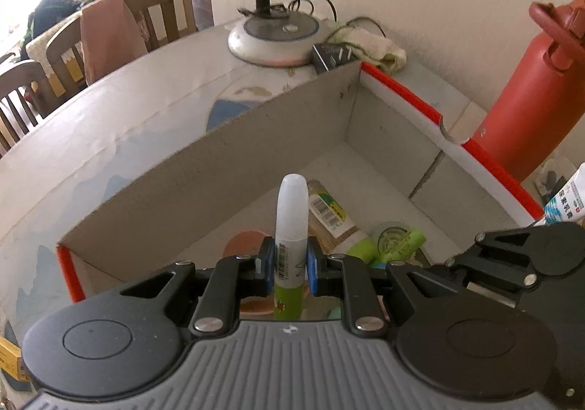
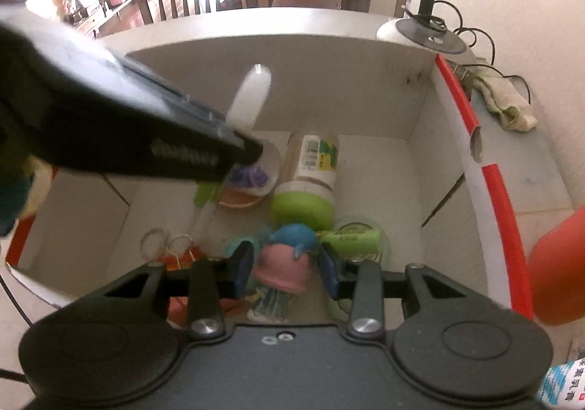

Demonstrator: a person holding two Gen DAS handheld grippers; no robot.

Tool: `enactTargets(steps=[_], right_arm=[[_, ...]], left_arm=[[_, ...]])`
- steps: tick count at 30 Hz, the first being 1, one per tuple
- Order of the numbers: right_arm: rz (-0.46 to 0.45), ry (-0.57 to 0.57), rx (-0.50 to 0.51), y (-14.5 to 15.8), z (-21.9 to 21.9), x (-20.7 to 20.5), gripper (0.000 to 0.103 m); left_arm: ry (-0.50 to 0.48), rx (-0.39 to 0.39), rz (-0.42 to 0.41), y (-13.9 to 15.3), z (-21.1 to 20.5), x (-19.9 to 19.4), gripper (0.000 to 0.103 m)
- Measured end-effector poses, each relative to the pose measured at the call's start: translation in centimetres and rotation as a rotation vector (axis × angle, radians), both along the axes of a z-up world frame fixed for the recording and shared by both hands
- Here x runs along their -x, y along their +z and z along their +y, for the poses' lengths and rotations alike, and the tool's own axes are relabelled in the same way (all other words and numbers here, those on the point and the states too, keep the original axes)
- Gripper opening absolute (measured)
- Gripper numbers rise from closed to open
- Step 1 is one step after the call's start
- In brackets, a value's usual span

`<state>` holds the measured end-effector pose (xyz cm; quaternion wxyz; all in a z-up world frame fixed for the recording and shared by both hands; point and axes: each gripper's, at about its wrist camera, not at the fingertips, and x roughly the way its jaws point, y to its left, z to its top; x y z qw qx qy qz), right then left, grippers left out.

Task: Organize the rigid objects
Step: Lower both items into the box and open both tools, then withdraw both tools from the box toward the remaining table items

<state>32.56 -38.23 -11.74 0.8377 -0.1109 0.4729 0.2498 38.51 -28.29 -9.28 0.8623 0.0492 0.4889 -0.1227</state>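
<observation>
While clamped in the left hand-held gripper (image 1: 289, 265), the small bottle (image 1: 291, 223) stands above the box (image 1: 204, 168).

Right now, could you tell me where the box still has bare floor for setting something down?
The cardboard box has bare floor along its back wall and in the corner by the red-edged side. The near middle is crowded: the green-capped jar, the tape roll and the pink-and-blue toy lie together there.
</observation>
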Motion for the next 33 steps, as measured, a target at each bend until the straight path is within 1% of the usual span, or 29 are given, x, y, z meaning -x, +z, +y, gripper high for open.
enactTargets(steps=[2, 5, 7, 9, 12, 17, 23, 27, 33], right_arm=[[0.001, -0.010, -0.026, 0.5, -0.3, -0.1, 0.042], [0.000, -0.032, -0.056, 1.2, -0.8, -0.1, 0.047], [-0.003, -0.046, -0.072, 1.7, -1.2, -0.1, 0.051], [-0.013, -0.058, -0.088, 2.3, -1.5, 0.0, 0.059], [-0.027, -0.077, -0.109, 3.1, -2.1, 0.0, 0.063], [-0.037, -0.091, -0.122, 3.5, -2.7, 0.5, 0.063], [-0.041, -0.093, -0.160, 4.2, -3.2, 1.0, 0.065], [-0.050, -0.088, -0.191, 4.9, -3.3, 1.4, 0.070], [-0.061, -0.072, -0.214, 5.5, -3.2, 2.1, 0.072]], left_arm=[[0.003, 0.004, 0.016, -0.4, -0.1, -0.2, 0.018], [0.008, 0.008, 0.017, -0.4, 0.1, -0.1, 0.018], [0.018, 0.020, 0.029, -0.4, 0.3, 0.0, 0.018], [0.035, 0.040, 0.044, -0.4, 0.6, 0.2, 0.018], [0.049, 0.049, 0.054, -0.4, 1.0, 1.0, 0.019], [0.055, 0.070, 0.034, 0.4, 1.5, 2.7, 0.019], [0.076, 0.101, -0.004, 2.3, 2.1, 4.4, 0.019], [0.100, 0.118, -0.025, 3.4, 2.8, 5.6, 0.027], [0.138, 0.134, -0.062, 4.8, 3.6, 7.4, 0.028]])
